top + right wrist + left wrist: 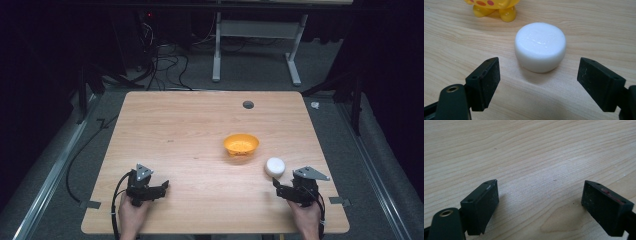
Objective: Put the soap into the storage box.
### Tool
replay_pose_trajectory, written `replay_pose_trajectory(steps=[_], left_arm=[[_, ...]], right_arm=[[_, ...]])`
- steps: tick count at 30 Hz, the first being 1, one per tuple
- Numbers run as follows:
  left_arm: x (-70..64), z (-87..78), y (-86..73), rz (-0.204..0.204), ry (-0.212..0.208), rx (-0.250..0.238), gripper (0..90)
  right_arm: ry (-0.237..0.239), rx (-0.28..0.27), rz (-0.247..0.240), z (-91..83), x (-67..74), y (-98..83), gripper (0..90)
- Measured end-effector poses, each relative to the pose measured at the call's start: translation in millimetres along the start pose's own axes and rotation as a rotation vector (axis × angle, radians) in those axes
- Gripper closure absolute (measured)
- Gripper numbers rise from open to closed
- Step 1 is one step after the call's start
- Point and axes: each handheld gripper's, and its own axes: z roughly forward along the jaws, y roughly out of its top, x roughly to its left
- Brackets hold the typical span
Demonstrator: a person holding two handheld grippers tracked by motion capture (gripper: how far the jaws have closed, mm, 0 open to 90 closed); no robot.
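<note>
A white round puck [275, 167] lies on the wooden table [190, 125], just right of and nearer than an orange bowl [241, 144]. My right gripper [278, 185] sits close behind the puck, held by a hand at the front right. In the right gripper view the puck [540, 46] stands just beyond the gripper [538, 63], whose jaws are spread wide and touch nothing; the bowl's yellow spotted feet [496, 8] show behind it. My left gripper [163, 187] rests at the front left. Its jaws are wide apart over bare wood in the left gripper view [540, 183].
A dark round hole [248, 105] is set in the table near its far edge. Cables [160, 65] and a white desk frame [255, 30] stand on the floor beyond the table. A metal rail [55, 165] runs along the left side.
</note>
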Motion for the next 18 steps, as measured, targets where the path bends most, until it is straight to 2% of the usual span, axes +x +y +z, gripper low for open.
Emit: replay_pose_trajectory(steps=[10, 18], left_arm=[[0.0, 0.0, 0.0, 0.000, 0.000, 0.000, 14.7], [0.0, 0.0, 0.0, 0.000, 0.000, 0.000, 14.8]], right_arm=[[-0.007, 0.025, -0.012, 12.3, 0.6, 15.9, 17.3], [-0.027, 0.053, -0.005, 28.6, 1.7, 28.5, 16.6]])
